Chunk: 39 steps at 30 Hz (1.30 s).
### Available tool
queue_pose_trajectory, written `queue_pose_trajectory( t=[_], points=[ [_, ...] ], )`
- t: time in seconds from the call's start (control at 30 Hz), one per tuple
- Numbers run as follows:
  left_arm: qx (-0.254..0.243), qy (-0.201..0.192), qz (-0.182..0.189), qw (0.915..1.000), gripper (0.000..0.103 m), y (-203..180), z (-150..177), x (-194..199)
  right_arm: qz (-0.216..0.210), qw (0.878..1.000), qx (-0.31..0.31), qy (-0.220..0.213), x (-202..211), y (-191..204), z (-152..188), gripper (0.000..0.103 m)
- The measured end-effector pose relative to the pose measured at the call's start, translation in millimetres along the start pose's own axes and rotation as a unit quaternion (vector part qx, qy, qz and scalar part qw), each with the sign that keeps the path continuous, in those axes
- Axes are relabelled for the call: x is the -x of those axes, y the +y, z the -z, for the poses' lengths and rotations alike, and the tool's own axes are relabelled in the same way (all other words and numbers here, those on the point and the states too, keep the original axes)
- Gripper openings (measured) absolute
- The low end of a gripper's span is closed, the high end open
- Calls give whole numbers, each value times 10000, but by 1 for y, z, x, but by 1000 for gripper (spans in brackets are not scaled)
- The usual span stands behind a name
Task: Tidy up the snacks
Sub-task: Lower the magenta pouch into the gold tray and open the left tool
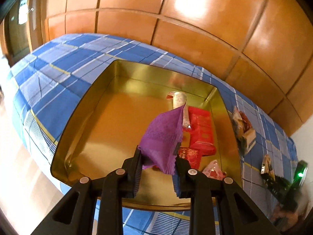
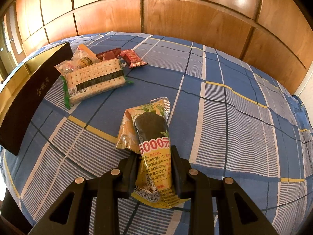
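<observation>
My left gripper is shut on a purple snack packet and holds it above a gold tin box. In the tin's right side lie a red box, a silver-and-red wrapper, a small red patterned packet and a pink packet. My right gripper is shut on the lower end of a yellow packet with a dark cake, over the blue checked bedsheet.
A cracker pack, a clear bag of small snacks and red wrappers lie beside the tin's dark outer wall. Two more packets lie right of the tin. Wooden panels stand behind the bed.
</observation>
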State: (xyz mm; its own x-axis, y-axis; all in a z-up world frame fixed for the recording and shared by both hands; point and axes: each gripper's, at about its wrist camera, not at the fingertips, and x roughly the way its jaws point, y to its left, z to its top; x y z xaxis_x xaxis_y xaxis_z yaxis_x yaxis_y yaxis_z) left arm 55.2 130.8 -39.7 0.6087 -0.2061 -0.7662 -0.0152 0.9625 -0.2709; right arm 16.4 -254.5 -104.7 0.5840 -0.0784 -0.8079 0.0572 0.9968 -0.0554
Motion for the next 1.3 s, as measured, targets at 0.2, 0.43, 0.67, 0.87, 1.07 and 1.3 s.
queue_pose_trajectory(
  t=[0.2, 0.43, 0.67, 0.87, 1.07, 1.3],
  points=[
    [55, 222, 56, 9997, 30, -4, 2, -16, -26, 10000, -52, -20, 0, -2, 0, 31],
    [129, 432, 89, 9989, 48, -10, 10, -29, -27, 10000, -85, -19, 0, -2, 0, 31],
    [-233, 73, -218, 9995, 48, -21, 10, -12, 19, 10000, -74, -11, 0, -1, -1, 31],
    [-403, -166, -453, 9980, 51, -27, 8, 3, 66, 9999, -80, -8, -1, 1, -1, 31],
    [-476, -271, -490, 9973, 51, -30, 11, 14, 99, 9999, -132, 19, -1, 2, -2, 30],
    [-458, -342, -547, 9969, 51, -25, 13, 21, 66, 9994, -315, 91, 0, 3, -6, 28]
  ],
)
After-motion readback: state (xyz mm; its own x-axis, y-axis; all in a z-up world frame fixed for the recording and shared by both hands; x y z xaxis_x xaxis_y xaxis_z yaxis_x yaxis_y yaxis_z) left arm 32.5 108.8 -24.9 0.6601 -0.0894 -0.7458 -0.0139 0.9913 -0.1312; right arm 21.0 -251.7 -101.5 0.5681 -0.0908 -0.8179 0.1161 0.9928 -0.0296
